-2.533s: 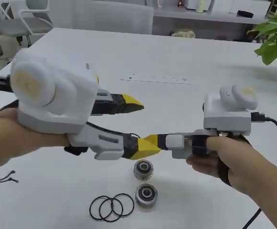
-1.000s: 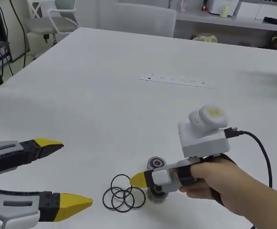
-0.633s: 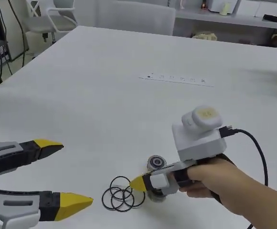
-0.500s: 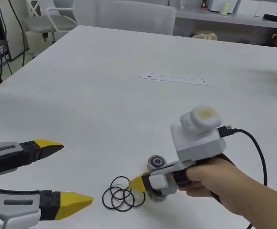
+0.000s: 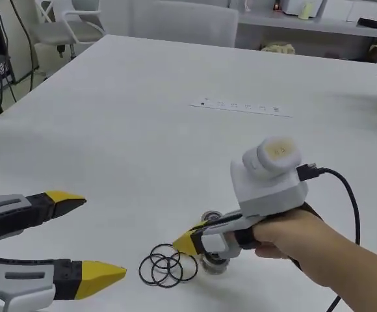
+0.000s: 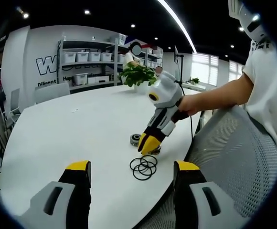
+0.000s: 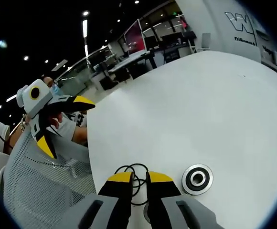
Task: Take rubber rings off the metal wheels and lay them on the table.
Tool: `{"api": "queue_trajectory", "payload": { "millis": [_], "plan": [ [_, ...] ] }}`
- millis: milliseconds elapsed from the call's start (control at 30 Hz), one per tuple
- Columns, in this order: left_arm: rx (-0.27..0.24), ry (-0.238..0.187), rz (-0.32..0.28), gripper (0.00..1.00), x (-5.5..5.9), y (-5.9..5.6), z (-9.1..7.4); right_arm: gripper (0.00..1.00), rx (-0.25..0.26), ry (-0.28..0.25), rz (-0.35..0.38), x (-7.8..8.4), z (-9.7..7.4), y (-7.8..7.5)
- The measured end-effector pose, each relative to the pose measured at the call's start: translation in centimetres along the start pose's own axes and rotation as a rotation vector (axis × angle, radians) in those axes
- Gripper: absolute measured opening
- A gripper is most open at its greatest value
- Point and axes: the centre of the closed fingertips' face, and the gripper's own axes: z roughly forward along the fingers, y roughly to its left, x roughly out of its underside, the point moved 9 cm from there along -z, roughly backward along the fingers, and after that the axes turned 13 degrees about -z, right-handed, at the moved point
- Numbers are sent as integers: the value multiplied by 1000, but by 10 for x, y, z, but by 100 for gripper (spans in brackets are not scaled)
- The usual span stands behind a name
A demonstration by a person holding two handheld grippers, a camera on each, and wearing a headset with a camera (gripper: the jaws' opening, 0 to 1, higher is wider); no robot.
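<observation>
Rubber rings (image 5: pixel 168 265) are being shown lying loose on the white tabletop (image 5: pixel 143 130). They are thin, black and overlapping in one small cluster. About four are being counted, though the overlap is leaving the exact number uncertain. Just beside the cluster, two metal wheels are being seen lying flat. The nearer wheel (image 5: pixel 213 263) is being partly covered by the right gripper (image 5: pixel 188 244). The farther wheel (image 5: pixel 209 216) is lying just beyond it, and in the right gripper view it is sitting in the open to the right of the fingers (image 7: pixel 122 177).

The right gripper is being held by a hand (image 5: pixel 286 237), with its yellow tips directly over the nearer wheel and next to the rings. Its fingers are being kept nearly together, with only a narrow gap between them. Whether anything is being pinched cannot be told.

The left gripper (image 5: pixel 88 237) is being held low and well apart from the rings, at the tabletop's near edge. Its two fingers are being spread wide and nothing is being gripped between them. In the left gripper view the rings are lying ahead between those fingers.

Farther out, a white power strip (image 5: pixel 240 108) is lying across the tabletop, a black cable (image 5: pixel 348 195) is trailing from the right gripper, and a green plant (image 6: pixel 138 75) is standing at the far end.
</observation>
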Motion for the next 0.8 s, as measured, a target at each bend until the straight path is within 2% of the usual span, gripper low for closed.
{"api": "queue_trajectory", "payload": {
  "millis": [367, 567, 633, 700, 767, 800],
  "plan": [
    [4, -1, -20, 68, 1, 2, -1, 12, 72, -122, -49, -28, -30, -6],
    [22, 8, -8, 69, 1, 0, 1, 17, 93, -173, -132, -39, -46, -2],
    [28, 3, -5, 69, 0, -1, 1, 18, 104, -173, -144, -40, -50, -1],
    [31, 1, -3, 69, 0, -1, 1, 20, 136, -150, -208, -42, -55, 0],
    [38, 2, 1, 70, 0, -2, 2, 27, 156, -156, -238, -44, -59, 1],
    [43, 3, 3, 71, 0, -2, 2, 32, 147, -151, -261, -45, -63, 4]
  ]
}}
